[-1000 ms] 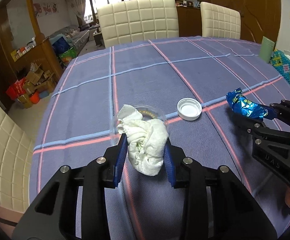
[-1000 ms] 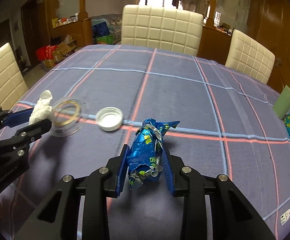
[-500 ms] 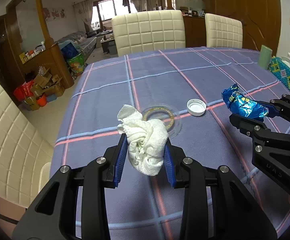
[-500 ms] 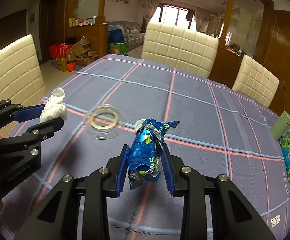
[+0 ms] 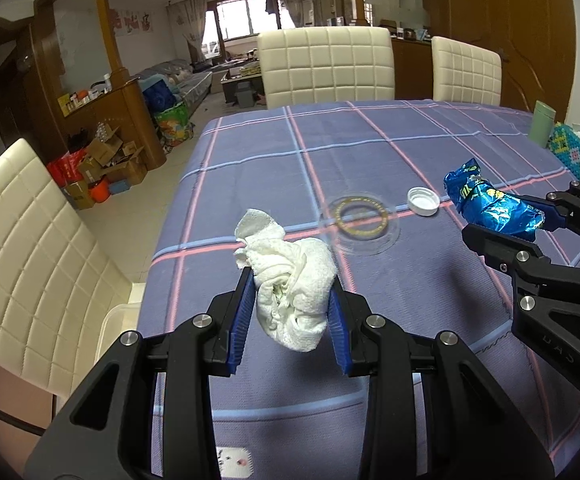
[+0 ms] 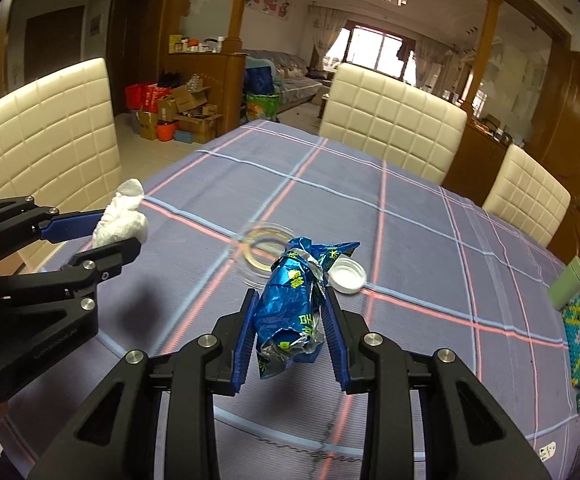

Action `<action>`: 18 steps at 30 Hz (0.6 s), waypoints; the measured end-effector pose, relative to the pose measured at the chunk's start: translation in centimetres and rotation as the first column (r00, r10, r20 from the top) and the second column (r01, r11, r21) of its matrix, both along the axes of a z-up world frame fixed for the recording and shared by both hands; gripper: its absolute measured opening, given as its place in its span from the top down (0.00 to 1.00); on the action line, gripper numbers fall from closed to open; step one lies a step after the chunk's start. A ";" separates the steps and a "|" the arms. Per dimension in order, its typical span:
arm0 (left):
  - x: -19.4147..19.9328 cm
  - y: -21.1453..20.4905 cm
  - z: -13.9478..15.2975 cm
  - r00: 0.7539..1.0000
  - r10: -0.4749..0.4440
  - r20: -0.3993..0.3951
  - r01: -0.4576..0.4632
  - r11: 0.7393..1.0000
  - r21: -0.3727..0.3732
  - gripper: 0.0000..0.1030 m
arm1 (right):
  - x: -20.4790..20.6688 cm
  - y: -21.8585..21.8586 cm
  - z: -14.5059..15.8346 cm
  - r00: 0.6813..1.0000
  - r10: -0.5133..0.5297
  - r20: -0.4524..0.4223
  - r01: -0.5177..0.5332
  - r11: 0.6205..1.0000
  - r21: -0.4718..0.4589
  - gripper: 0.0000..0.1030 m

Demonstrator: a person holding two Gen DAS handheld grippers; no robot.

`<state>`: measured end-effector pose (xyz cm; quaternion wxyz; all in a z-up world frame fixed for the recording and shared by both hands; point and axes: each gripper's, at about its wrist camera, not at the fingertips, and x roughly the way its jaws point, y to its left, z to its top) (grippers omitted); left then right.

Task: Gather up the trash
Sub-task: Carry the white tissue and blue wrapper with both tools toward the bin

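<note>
Left hand-held gripper (image 5: 292,306), clenched on a crumpled white tissue (image 5: 290,280); right hand-held gripper (image 6: 290,320), clenched on a crushed blue wrapper (image 6: 292,304). Both loads now hang clear above the bench (image 5: 370,152), drawn back toward its near edge compared with a second ago. Left behind on the cloth: a clear round lid (image 5: 360,220) and, just right of it, a white bottle cap (image 5: 423,201). Judged: two pieces collected, two remaining.
</note>
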<state>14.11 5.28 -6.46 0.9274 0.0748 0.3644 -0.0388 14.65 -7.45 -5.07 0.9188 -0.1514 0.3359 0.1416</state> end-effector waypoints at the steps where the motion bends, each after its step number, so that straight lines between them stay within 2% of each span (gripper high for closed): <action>1: -0.2 0.4 0.0 1.000 0.005 0.001 -0.005 1.000 -0.001 0.65 | -0.1 0.4 0.0 1.000 0.009 0.000 -0.009 1.000 -0.002 0.69; 18: -1.9 5.9 -0.3 0.995 0.103 0.001 -0.103 0.995 -0.014 0.65 | -0.4 7.0 -0.5 0.991 0.130 -0.025 -0.130 0.991 -0.033 0.69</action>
